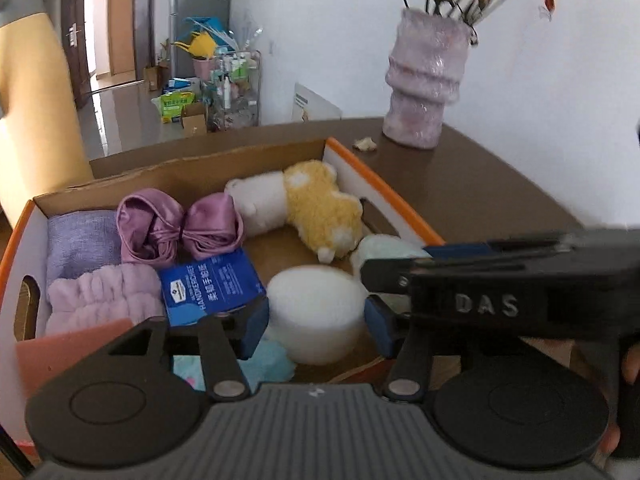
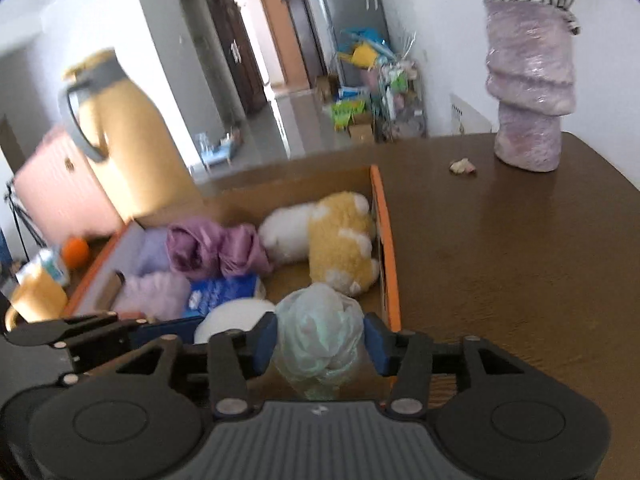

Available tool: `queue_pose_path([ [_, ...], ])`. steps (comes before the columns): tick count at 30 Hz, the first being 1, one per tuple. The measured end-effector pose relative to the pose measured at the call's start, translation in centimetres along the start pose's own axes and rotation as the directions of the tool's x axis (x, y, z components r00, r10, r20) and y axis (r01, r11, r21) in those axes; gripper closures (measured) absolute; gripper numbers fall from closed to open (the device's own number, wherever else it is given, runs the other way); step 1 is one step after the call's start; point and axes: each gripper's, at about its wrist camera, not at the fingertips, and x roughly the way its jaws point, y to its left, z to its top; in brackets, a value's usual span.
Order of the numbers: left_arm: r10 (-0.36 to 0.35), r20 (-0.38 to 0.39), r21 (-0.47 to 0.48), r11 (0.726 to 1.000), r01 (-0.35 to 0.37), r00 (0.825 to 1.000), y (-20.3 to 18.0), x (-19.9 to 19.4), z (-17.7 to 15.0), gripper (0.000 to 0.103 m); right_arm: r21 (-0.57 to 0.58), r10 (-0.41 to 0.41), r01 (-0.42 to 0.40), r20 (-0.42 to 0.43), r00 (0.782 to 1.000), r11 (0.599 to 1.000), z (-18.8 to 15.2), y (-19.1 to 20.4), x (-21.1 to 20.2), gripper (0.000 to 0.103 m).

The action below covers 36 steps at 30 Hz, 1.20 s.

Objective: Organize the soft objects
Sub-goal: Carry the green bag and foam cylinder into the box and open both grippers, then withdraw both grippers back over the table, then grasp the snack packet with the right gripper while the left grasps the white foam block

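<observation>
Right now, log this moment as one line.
left gripper: around white sponge, grip unclear | right gripper: shut on pale green bundle | over box

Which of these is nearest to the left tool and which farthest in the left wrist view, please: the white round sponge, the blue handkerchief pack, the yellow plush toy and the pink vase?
From the left tool:
1. White round sponge, between its fingers.
2. Blue handkerchief pack, just left, in the box.
3. Yellow plush toy, at the box's far right.
4. Pink vase, outside the box, on the table's far right.

Yellow-and-white plush toy [image 1: 316, 208], purple satin cloth [image 1: 180, 224], blue tissue pack [image 1: 212, 284].
</observation>
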Motion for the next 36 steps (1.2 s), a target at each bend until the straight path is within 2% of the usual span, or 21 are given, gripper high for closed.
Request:
queue_pose_path([
  [3,0.007,0.013,-0.010,1.000,-0.007,1.000,0.6,-0.7,-0.4,0.031,-0.037,-0.014,0.015,0.006,1.000,0.999,0.0,0.4,0.0,0.047],
  [5,0.014,0.041,-0.020,1.000,-0.013,0.999,1.1,-2.1,-0.7,0.030,-0.037,-0.015,0.016,0.028,0.999,0.999,-0.1,0.5,-0.7,0.046],
  [7,0.015,0.074,-0.021,1.000,-0.013,0.997,1.5,-4.2,-1.0,0.029,-0.047,-0.020,0.023,0.071,0.997,0.999,-0.5,0.7,-2.4,0.045],
  [10,0.052,0.141,-0.009,0.999,-0.051,0.989,1.9,-8.1,-2.0,0.025,-0.070,-0.024,0.034,0.144,0.989,0.997,-1.1,1.2,-5.8,0.041],
  [11,0.062,0.160,-0.004,0.998,-0.062,0.985,2.0,-9.3,-2.3,0.024,-0.077,-0.021,0.035,0.168,0.986,0.996,-1.4,1.3,-7.1,0.037],
  [12,0.072,0.174,-0.003,0.997,-0.072,0.982,2.1,-10.5,-2.9,0.023,-0.090,-0.016,0.034,0.191,0.981,0.995,-2.0,1.5,-8.5,0.034],
  [15,0.102,0.205,0.001,0.995,-0.104,0.973,2.3,-14.1,-5.4,0.022,-0.130,-0.010,0.039,0.219,0.976,0.991,-4.0,2.4,-11.9,0.034],
  [19,0.163,0.249,0.002,0.986,-0.168,0.955,2.1,-18.4,-10.4,0.020,-0.184,0.027,0.019,0.243,0.970,0.983,-8.5,3.8,-16.0,0.032],
  [22,0.208,0.268,-0.036,0.978,-0.206,0.941,2.0,-21.3,-15.1,0.019,-0.228,0.052,0.006,0.248,0.967,0.974,-13.3,5.3,-18.4,0.031],
  [27,0.273,0.226,-0.122,0.960,-0.251,0.935,2.4,-24.5,-22.2,0.018,-0.240,0.050,0.002,0.209,0.977,0.971,-21.4,7.8,-20.0,0.031],
  [30,0.308,0.200,-0.158,0.947,-0.279,0.930,2.3,-25.8,-25.2,0.018,-0.200,0.039,-0.003,0.174,0.984,0.980,-24.4,8.4,-20.3,0.031],
  [32,0.300,0.187,-0.170,0.948,-0.270,0.935,2.3,-26.4,-26.4,0.018,-0.185,0.032,-0.003,0.152,0.988,0.983,-25.8,8.7,-20.4,0.031],
  [36,0.288,0.192,-0.181,0.950,-0.254,0.938,2.4,-26.9,-27.1,0.018,-0.182,0.019,0.004,0.123,0.992,0.983,-27.9,9.6,-20.4,0.033],
])
